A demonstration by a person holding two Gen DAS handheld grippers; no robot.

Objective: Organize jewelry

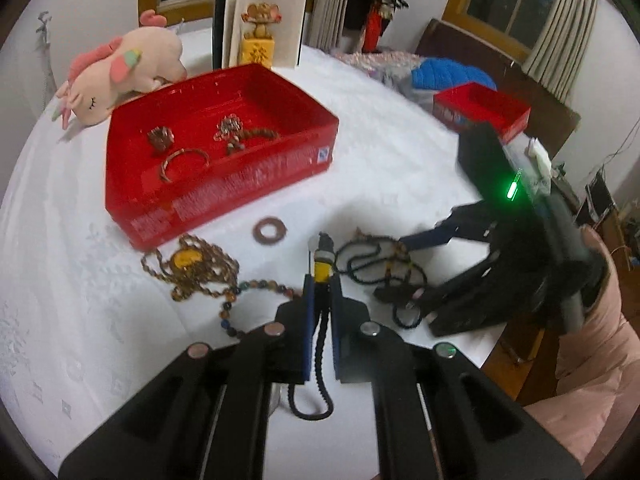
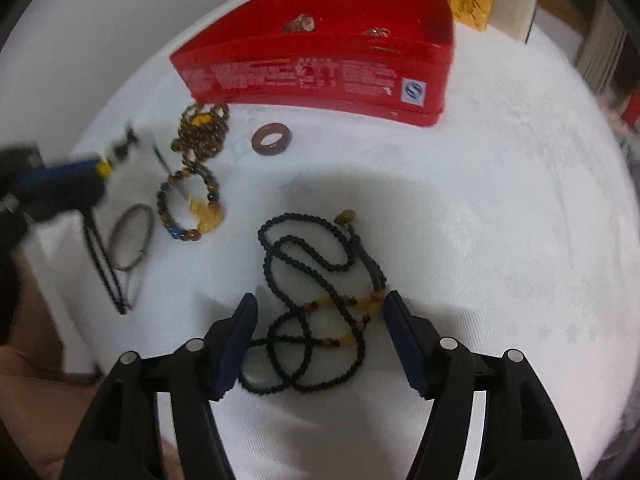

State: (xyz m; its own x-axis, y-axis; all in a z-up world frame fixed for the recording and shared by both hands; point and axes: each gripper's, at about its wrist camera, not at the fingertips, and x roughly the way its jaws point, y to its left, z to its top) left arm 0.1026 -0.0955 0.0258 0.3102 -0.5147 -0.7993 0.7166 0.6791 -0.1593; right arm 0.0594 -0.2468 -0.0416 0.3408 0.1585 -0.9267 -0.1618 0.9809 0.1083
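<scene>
My left gripper [image 1: 321, 280] is shut on a black cord pendant [image 1: 323, 266] with a yellow bead, lifted off the white table; its cord loops down between the fingers. The same left gripper [image 2: 102, 168] shows blurred at the left of the right wrist view. My right gripper [image 2: 320, 304] stands open, pointing down over a black bead necklace [image 2: 308, 276] that lies between its fingers on the cloth. In the left wrist view, the right gripper [image 1: 394, 266] straddles that necklace [image 1: 372, 260]. A red box [image 1: 224, 196] [image 2: 304, 76] behind holds a bangle and several small pieces.
On the cloth lie a brown ring [image 1: 271, 231] [image 2: 272, 139], a brown bead necklace [image 1: 188, 264] [image 2: 202, 128], a multicoloured bracelet [image 2: 188, 208] and a thin wire hoop [image 2: 132, 240]. A plush toy [image 1: 120, 72], a smaller red box [image 1: 480, 108] and the table edge [image 1: 496, 344] are nearby.
</scene>
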